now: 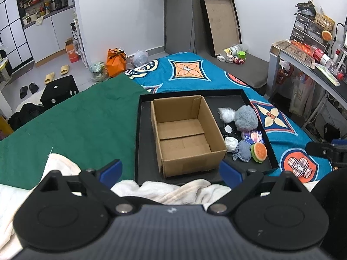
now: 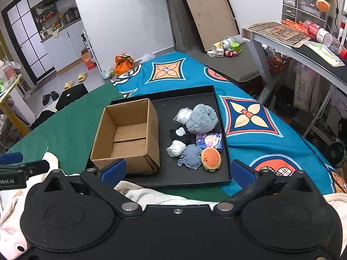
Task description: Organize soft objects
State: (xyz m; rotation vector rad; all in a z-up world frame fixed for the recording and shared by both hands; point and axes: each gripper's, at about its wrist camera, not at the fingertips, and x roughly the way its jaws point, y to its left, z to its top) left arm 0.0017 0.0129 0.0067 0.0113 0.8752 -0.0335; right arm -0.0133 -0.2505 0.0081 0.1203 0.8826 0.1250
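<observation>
Black tray (image 1: pixel 138 130) on a bed, lying across a green cloth (image 1: pixel 82 119) and a blue patterned cover (image 1: pixel 195 73). Its left part holds an open, empty cardboard box (image 1: pixel 184 130); its right part holds the soft objects, close together: grey plush (image 2: pixel 202 118), clear bag (image 2: pixel 183 116), white wad (image 2: pixel 176 148), tissue pack (image 2: pixel 209 140), denim pad (image 2: pixel 190 157) and burger toy (image 2: pixel 211 158), the last two touching. Left gripper (image 1: pixel 171 170) and right gripper (image 2: pixel 176 171) both hover near the tray's near edge, fingers spread wide and gripping nothing. A white towel (image 1: pixel 173 189) lies bunched between grippers and tray. Beyond the bed: a leaning lid (image 1: pixel 221 23), desk (image 2: pixel 292 43), slippers (image 1: pixel 57 73).
</observation>
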